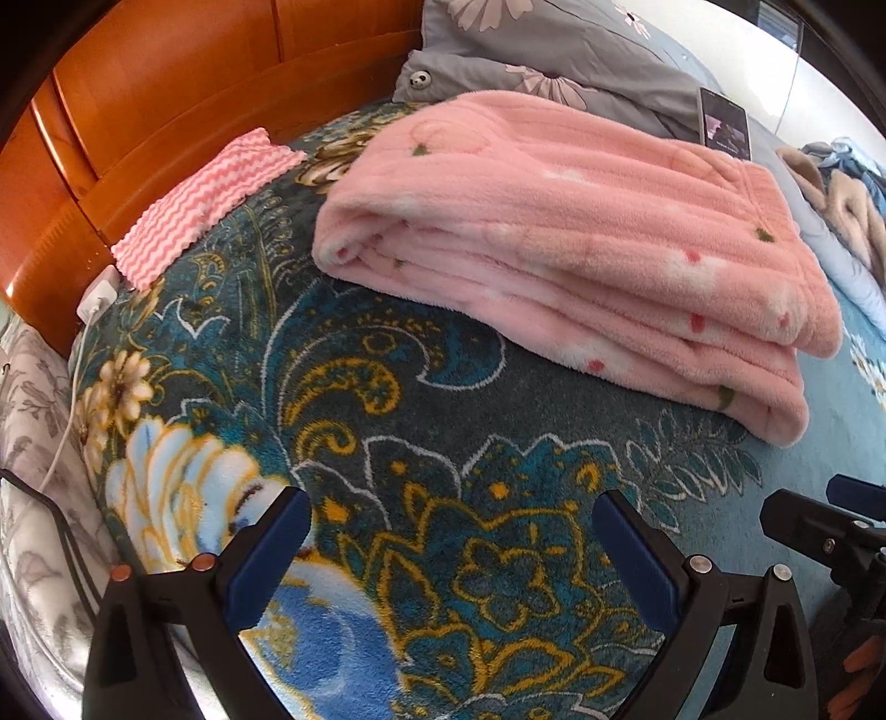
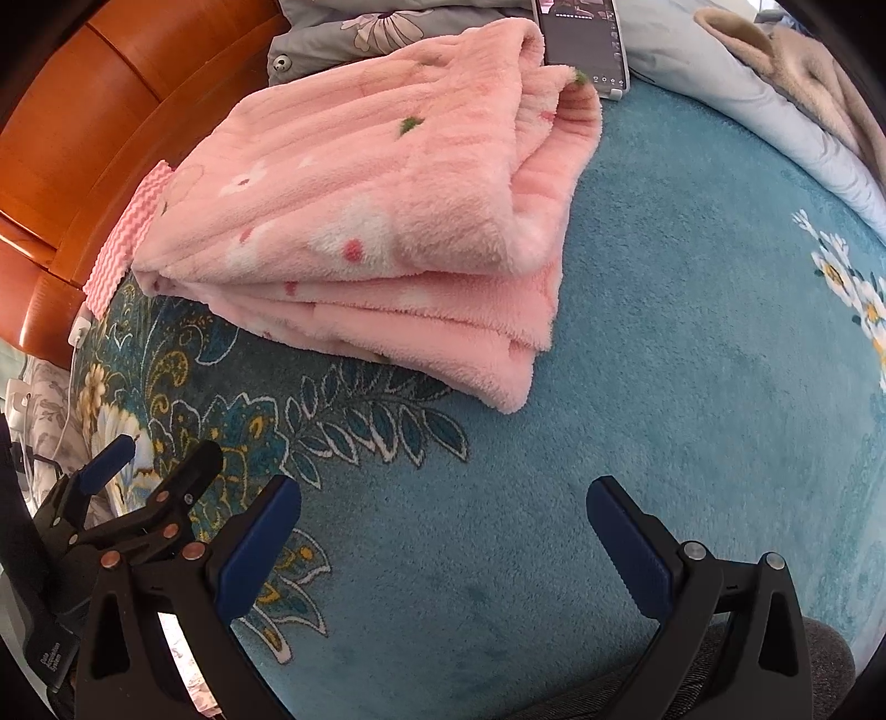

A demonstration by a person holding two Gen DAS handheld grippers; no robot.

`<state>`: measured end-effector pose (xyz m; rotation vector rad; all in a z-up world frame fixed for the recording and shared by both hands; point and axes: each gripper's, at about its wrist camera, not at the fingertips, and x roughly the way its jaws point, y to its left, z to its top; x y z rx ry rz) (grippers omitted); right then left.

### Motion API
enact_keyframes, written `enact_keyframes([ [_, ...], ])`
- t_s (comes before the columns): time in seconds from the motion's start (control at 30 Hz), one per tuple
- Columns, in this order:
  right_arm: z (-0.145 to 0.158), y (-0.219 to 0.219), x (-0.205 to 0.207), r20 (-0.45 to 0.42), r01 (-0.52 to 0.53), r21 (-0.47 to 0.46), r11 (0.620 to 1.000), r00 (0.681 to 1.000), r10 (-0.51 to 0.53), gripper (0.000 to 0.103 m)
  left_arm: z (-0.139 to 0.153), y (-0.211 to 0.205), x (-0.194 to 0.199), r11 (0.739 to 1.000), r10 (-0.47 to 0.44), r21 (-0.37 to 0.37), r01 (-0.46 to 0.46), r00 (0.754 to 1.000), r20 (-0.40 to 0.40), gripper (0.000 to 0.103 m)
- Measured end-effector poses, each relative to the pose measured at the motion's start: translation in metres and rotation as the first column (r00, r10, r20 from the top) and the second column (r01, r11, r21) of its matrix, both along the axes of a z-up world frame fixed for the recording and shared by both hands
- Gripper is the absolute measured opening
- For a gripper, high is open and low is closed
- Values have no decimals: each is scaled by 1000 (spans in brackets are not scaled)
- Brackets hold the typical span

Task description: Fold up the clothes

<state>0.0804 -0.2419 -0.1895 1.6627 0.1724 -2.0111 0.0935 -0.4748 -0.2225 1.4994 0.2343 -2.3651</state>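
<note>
Both our tongs, left gripper point(image 1: 451, 545) and right gripper point(image 2: 443, 531), gape wide with nothing in them (hovering low over the bedspread point(image 2: 664, 332), likely because this fold looks finished). Ahead, the pink fleece garment point(image 1: 565, 232) lies folded on the bed, long axis running from the headboard point(image 1: 166, 83) side toward the phone point(image 2: 584, 39).

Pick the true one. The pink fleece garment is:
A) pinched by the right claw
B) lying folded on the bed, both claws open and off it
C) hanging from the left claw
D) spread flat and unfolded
B: the pink garment lies in stacked folds on the bed, while the left claw and right claw gape open short of it.
</note>
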Motion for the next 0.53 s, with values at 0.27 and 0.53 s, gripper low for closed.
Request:
enact_keyframes([
  [0.27, 4, 6, -1, 7, 8, 3, 1000, 1000, -8, 103, -2, 5, 1, 1000, -10, -9, 10, 1000, 7, 103],
  [0.53, 11, 11, -1, 7, 10, 2, 1000, 1000, -10, 103, -1, 7, 1, 1000, -19, -14, 19, 1000, 3, 103],
])
